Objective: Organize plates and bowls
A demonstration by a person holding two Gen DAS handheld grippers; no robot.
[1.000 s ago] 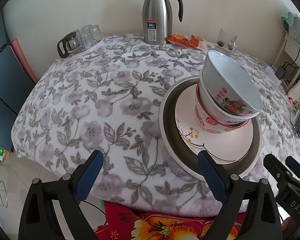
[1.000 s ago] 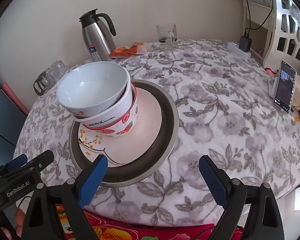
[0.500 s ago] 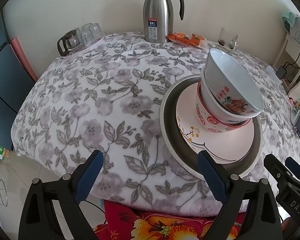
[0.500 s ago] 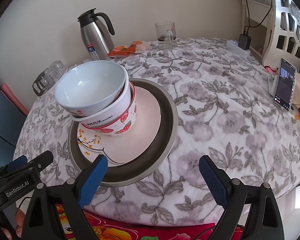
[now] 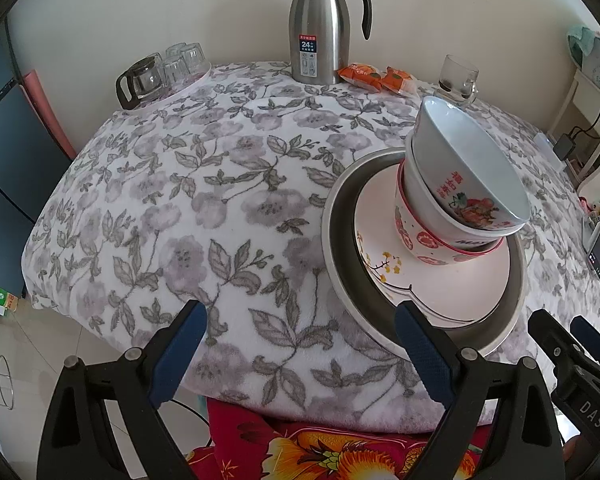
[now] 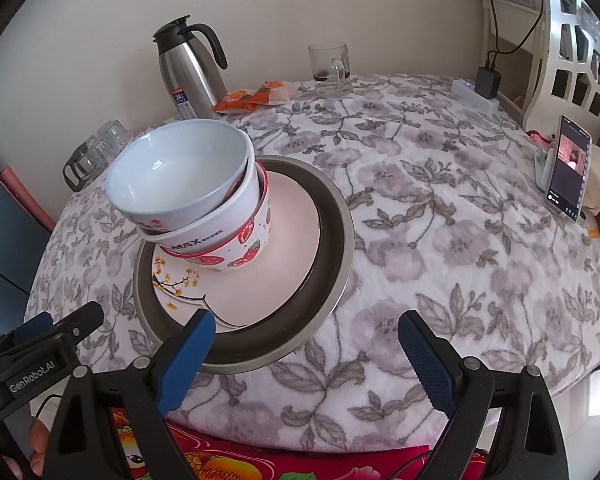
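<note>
Left claw (image 5: 296, 344) is hanging released, jaws wide and gripping nothing, off the near edge of the surface (image 5: 188, 184). In this view the stack is sitting toward the near right edge: a metal plate (image 5: 340, 248) carrying a pink plate (image 5: 452, 288), then a strawberry bowl (image 5: 420, 240), a white bowl (image 5: 428, 196) and a tilted top bowl (image 5: 468, 164).

Right claw (image 6: 306, 346) is likewise idling released and empty, its left finger (image 6: 186, 354) overlapping the metal plate's near rim. From here the top bowl is leaning toward the left edge, not seated flat. I judge the stacking nearly finished; the careful move is pinching that bowl's rim lightly and levelling it without shoving the bowls beneath, since the soft cloth is giving poor support. A thermos (image 6: 190, 72) and a glass mug (image 6: 330, 66) are standing well apart at the far edge.
</note>
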